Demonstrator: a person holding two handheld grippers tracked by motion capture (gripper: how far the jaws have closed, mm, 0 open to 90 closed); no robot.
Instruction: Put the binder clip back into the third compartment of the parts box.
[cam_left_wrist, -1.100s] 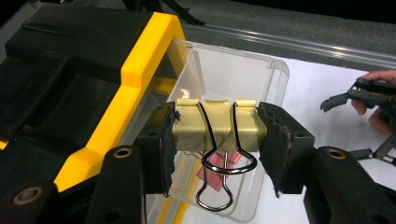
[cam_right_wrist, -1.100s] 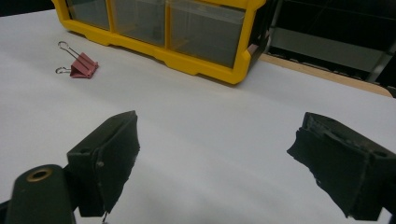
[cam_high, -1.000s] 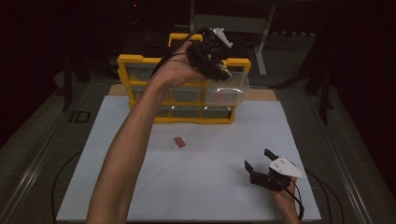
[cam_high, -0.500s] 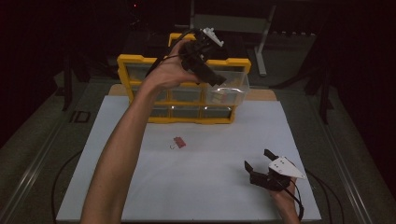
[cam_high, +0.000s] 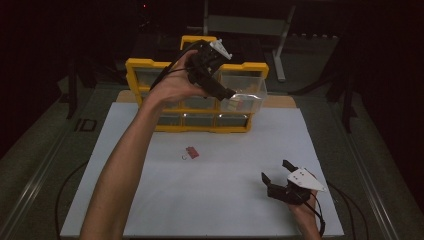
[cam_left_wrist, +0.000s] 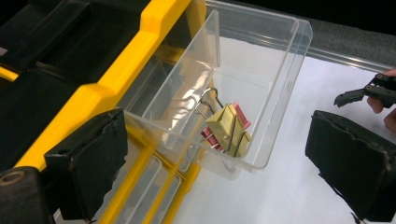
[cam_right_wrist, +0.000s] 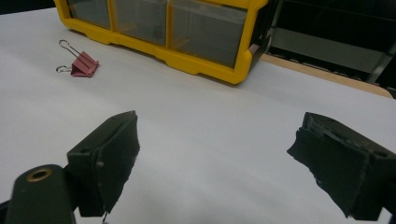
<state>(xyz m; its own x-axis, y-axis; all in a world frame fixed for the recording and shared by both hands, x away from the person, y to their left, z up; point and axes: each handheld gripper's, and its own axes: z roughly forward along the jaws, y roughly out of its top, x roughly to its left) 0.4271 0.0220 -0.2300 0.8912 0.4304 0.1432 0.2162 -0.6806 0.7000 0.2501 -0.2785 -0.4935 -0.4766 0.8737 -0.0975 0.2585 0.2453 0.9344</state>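
Overhead, a person's left arm reaches across a white counter (cam_high: 210, 200) toward a yellow drawer cabinet (cam_high: 140, 67) at its far edge. The left gripper (cam_high: 227, 93) hangs just over a clear plastic drawer (cam_left_wrist: 261, 70) pulled out of the cabinet's top row. Its jaws have just been opening and now stand spread wide with nothing between them. Two binder clips lie in the drawer, a pale yellow clip (cam_left_wrist: 227, 126) resting against a pink clip (cam_left_wrist: 243, 115), their wire handles pointing up toward the cabinet.

Near the front right of the counter, the right gripper (cam_high: 279, 175) rests low, jaws wide apart and empty. A loose pink binder clip (cam_high: 191, 152) lies alone on the counter, between the cabinet and the right gripper, well apart from both.

Judging from this, the step in hand is dropping a clip into the drawer, and that drop looks done. The next move probably calls for one gripper to come down over the loose pink clip, close on its body or handles, and carry it to the same drawer.

The scene is dim. What the cabinet's other drawers hold cannot be made out. The left hand hides part of the cabinet's top from above, and the person's right arm is cut off at the bottom edge.
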